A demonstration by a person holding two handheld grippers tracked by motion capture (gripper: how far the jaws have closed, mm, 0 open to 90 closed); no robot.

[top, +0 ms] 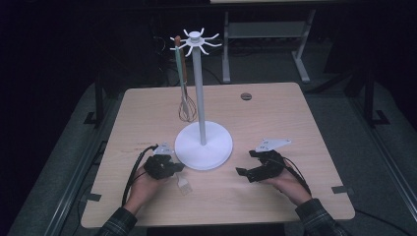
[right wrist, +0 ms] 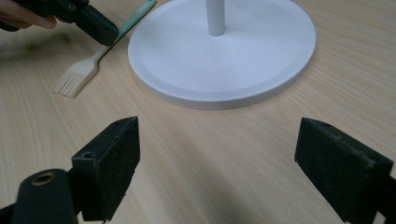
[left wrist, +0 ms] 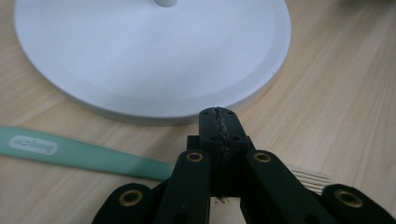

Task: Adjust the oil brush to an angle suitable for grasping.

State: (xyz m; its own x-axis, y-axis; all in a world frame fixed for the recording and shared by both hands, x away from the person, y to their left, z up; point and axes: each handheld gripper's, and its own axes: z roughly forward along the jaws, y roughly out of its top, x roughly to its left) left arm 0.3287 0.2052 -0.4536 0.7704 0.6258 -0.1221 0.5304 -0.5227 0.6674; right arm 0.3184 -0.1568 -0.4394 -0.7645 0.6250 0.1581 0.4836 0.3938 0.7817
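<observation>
Pastry brush [right wrist: 77,74], green handle: lies flat on the worktop [top: 275,196] just beside the white stand's base [top: 203,146]; not yet hung. Whisk [top: 186,109]: already on a hook. Left tool [left wrist: 218,122]: jaws fully closed above the handle, apparently not gripping it. Right tool [right wrist: 217,163]: jaws wide, empty, resting near the base

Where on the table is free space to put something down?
Free: the far right part of the table, beside the stand, and the near edge between the hands. Crowded: near left, where the left claw is over the brush by the stand's base.
</observation>
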